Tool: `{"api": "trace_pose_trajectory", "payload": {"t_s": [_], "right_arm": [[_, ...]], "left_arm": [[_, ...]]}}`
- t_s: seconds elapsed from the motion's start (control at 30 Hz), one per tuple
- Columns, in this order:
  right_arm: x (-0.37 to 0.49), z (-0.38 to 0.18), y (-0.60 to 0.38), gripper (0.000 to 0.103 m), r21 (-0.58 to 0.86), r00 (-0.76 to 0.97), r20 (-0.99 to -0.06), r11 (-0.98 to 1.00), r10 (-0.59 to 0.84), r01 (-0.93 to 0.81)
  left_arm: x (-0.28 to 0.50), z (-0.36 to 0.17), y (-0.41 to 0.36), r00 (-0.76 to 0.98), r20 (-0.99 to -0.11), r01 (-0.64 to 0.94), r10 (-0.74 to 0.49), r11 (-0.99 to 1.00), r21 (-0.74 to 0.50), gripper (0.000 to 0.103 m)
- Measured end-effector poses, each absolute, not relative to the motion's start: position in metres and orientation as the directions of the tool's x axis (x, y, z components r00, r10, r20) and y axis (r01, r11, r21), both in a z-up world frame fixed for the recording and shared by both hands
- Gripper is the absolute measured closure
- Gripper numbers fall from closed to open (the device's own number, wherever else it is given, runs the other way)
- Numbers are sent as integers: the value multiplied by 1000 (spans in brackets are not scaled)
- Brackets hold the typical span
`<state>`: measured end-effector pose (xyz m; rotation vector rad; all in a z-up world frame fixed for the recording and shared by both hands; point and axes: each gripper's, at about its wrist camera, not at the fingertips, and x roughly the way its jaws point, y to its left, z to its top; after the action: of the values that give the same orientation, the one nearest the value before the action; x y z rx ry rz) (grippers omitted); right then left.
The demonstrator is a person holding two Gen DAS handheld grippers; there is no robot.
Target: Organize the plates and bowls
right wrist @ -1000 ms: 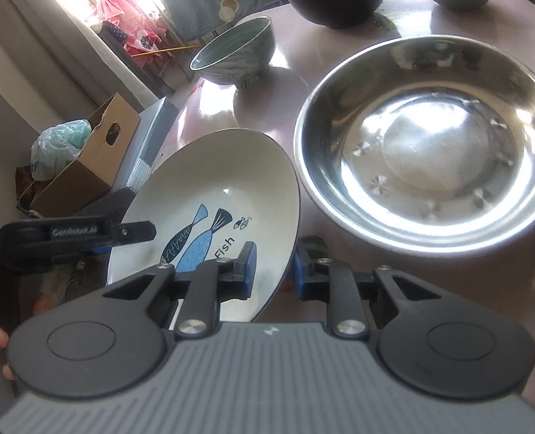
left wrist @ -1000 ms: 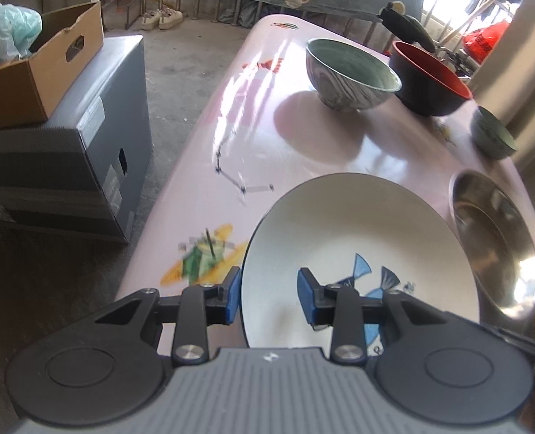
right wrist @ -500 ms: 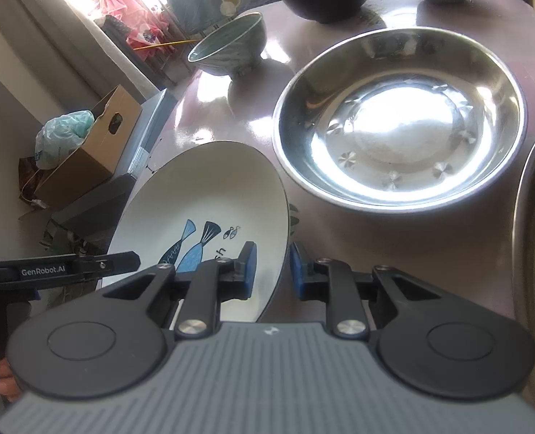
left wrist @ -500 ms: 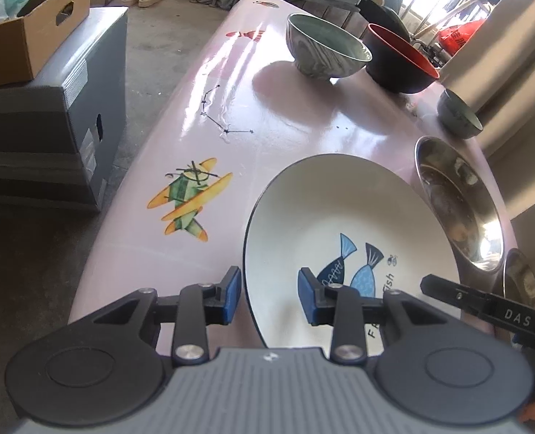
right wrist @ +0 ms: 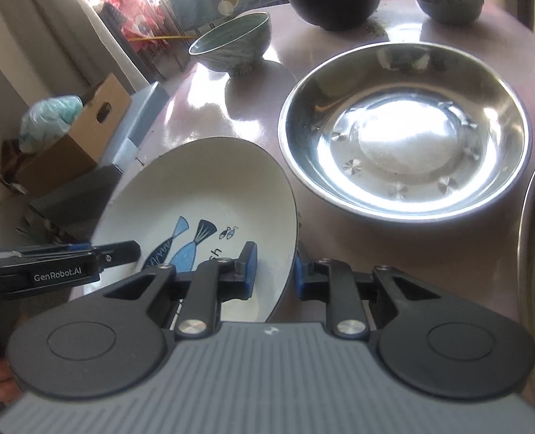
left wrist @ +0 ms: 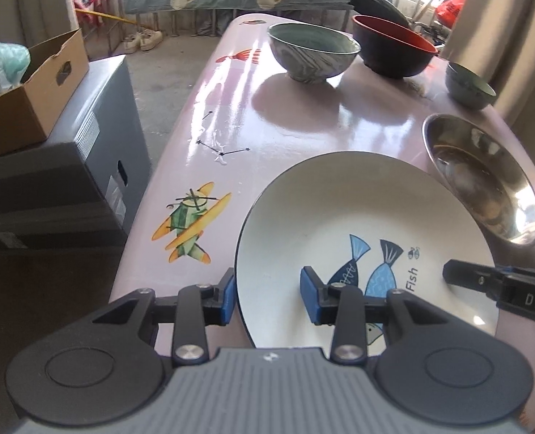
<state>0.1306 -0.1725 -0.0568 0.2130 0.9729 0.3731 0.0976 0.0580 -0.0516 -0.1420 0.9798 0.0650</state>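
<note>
Fish plate held at two points of its rim. The white plate (left wrist: 357, 231), printed with two blue fish, sits at the near end of the pink surface (left wrist: 292, 115), apparently tilted with its rim raised toward the viewer, though whether its underside still touches the surface cannot be told. The left gripper (left wrist: 267, 294) straddles the near left rim, one blue pad outside and one over the plate's face; the jaws stand apart with a gap on the inner side, so they look released, not clenched. The right gripper (right wrist: 271, 271) straddles the opposite rim edge-on, its pads close on either side of the thin rim — whether they actually pinch it cannot be told.

Just beside the plate lies a steel dish (right wrist: 404, 130); farther off stand a grey-green bowl (left wrist: 314, 50), a red-lined black bowl (left wrist: 394, 45) and a small dark bowl (left wrist: 470, 85). A cardboard box (left wrist: 32, 90) rests on a grey case off the surface.

Handling, as judged: glazed ceramic — stiff, fairly heavy, slick and breakable. The rim is the only graspable part, and two opposed holds near a diameter should resist tipping. A single loose pinch on the glaze may let the plate slide out or knock the steel dish.
</note>
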Motion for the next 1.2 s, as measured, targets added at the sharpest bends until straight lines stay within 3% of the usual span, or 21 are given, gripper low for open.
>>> {"api": "trace_pose_trajectory", "payload": {"t_s": [1.2], "right_arm": [[125, -23, -164, 83, 311, 572, -706, 908, 417, -280]], "left_arm": [[80, -17, 64, 655, -755, -157, 39, 984, -84, 66]]}}
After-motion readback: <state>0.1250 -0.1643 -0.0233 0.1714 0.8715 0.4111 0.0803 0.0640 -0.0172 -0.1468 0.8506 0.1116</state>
